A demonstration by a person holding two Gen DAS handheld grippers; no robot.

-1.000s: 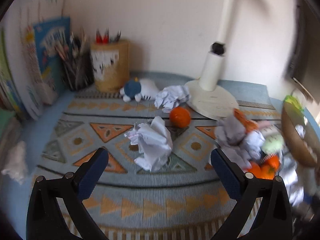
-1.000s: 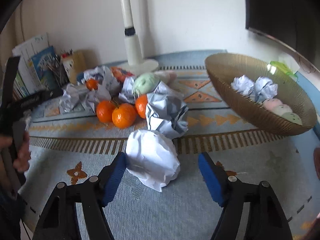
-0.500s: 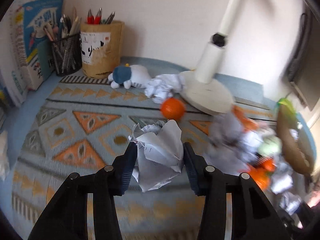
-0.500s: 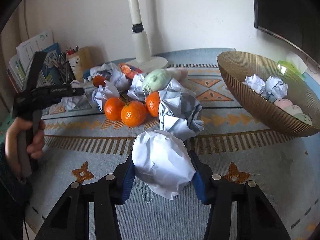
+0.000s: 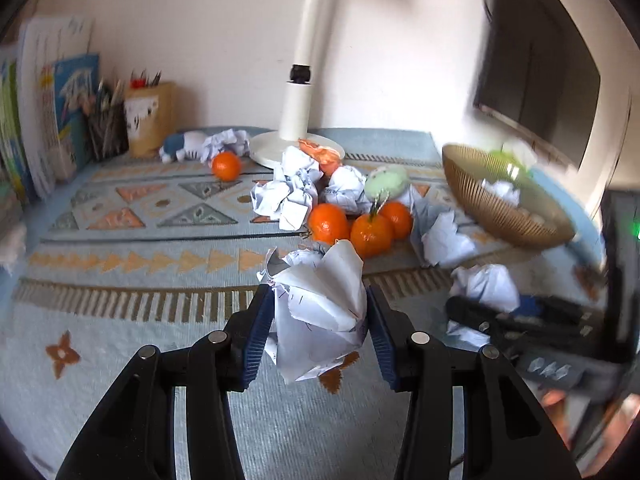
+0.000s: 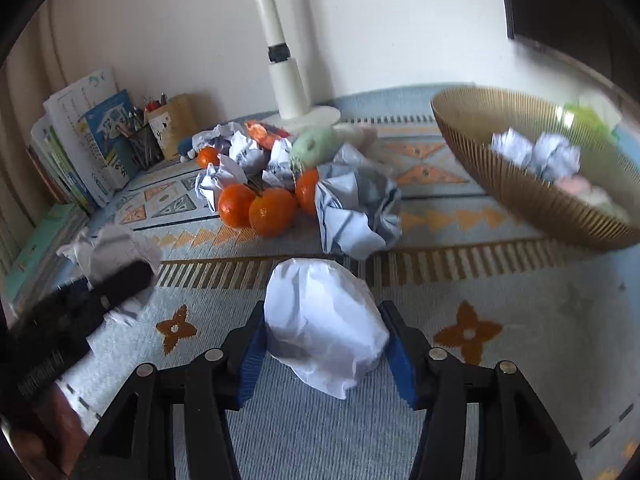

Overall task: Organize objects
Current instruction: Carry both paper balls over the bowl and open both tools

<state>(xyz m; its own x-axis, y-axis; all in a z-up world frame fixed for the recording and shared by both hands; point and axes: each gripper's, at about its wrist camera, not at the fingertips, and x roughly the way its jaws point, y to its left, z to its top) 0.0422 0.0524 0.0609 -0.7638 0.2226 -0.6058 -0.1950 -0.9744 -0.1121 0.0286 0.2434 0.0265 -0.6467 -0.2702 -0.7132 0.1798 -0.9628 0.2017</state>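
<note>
Left wrist view: patterned blue rug [image 5: 120, 344] covers the whole surface, white lamp post [image 5: 298, 100] on its round base at the back wall, dark screen [image 5: 532, 80] upper right. Ribbed gold bowl [image 5: 492, 212] sits at right, tilted in the fisheye, with paper balls in it. Books [image 5: 48, 120] lean at far left, beside a mesh pen cup [image 5: 106, 130] and a tan pencil holder [image 5: 150, 118]. Mid-rug clutter pile: crumpled papers [image 5: 288, 196], three oranges [image 5: 360, 228] touching one another, a pale green soft thing [image 5: 386, 180] behind them, a lone orange [image 5: 226, 166] further back near a blue-white plush [image 5: 180, 148]. Left gripper [image 5: 320, 316] pinches a creased paper wad [image 5: 320, 300], both blue pads pressed on its sides, wad off the rug in front of the oranges. Right wrist view: right gripper [image 6: 326, 344] has a smooth white paper ball [image 6: 324, 320] between its pads; jaws are opening, left pad looks to touch the ball, right pad contact hard to tell; ball sits low over the rug near the striped border, bowl well apart at upper right. A hand [image 6: 48, 432] at lower left holds the other gripper, blurred.
</note>
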